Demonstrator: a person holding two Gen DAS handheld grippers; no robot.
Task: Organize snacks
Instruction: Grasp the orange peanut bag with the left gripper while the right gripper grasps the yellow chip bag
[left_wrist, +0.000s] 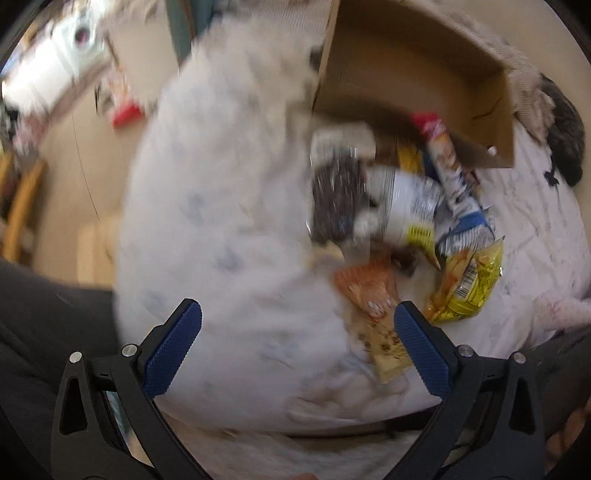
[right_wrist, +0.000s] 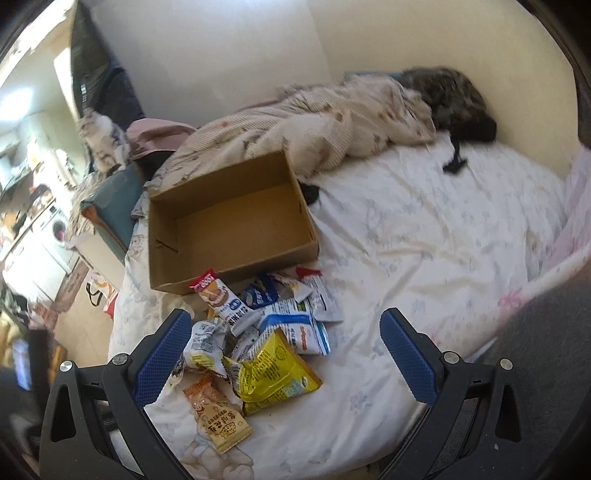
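Note:
A pile of snack packets (right_wrist: 266, 339) lies on the white bed sheet in front of an empty cardboard box (right_wrist: 229, 221). A yellow bag (right_wrist: 277, 373), an orange packet (right_wrist: 214, 413) and a red-topped packet (right_wrist: 212, 291) stand out. My right gripper (right_wrist: 284, 343) is open above the pile, empty. In the blurred left wrist view the box (left_wrist: 413, 74) is at the upper right, with the snacks (left_wrist: 399, 214) below it. My left gripper (left_wrist: 297, 325) is open and empty over bare sheet left of the pile; its right finger is near the orange packet (left_wrist: 369, 288).
A crumpled blanket (right_wrist: 332, 122) and a dark garment (right_wrist: 450, 99) lie behind the box at the wall. A cat (right_wrist: 103, 140) sits at the bed's far left corner. The floor, a washing machine (right_wrist: 55, 225) and clutter are left of the bed.

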